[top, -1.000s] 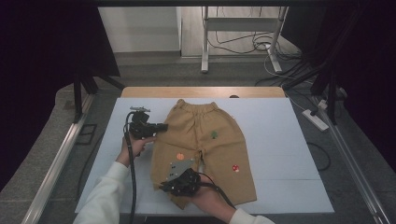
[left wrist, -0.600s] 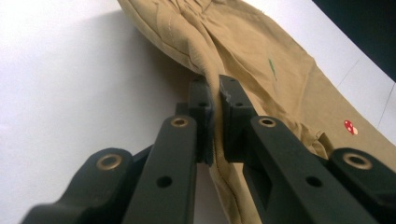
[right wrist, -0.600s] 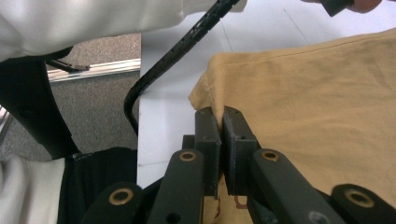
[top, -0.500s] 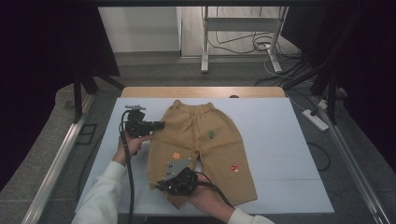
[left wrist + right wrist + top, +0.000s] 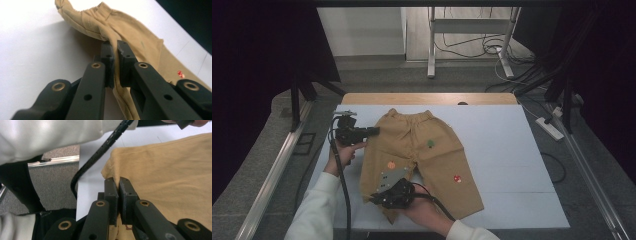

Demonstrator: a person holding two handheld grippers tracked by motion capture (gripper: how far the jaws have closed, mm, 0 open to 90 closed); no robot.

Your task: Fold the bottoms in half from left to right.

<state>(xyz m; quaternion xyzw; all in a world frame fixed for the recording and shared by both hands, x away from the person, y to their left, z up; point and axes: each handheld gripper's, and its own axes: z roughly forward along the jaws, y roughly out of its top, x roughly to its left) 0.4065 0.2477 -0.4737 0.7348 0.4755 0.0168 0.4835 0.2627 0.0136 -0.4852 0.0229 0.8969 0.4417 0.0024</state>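
Note:
A pair of tan child's trousers lies flat on the white table, waistband away from me, with small coloured patches on the legs. My left gripper is shut on the trousers' left side seam near the waist; in the left gripper view the jaws pinch a raised fold of tan cloth at the left gripper. My right gripper is shut on the hem of the left leg near the table's front edge; the right gripper clamps the cloth edge.
The table's left edge borders a metal rail and grey floor. A cable trails from the left gripper along the sleeve. A power strip lies on the floor at right. A metal stand rises behind the table.
My left gripper has shifted a little up and to the left along the trousers' side, and the right gripper has edged left at the hem. Both stayed shut on cloth.

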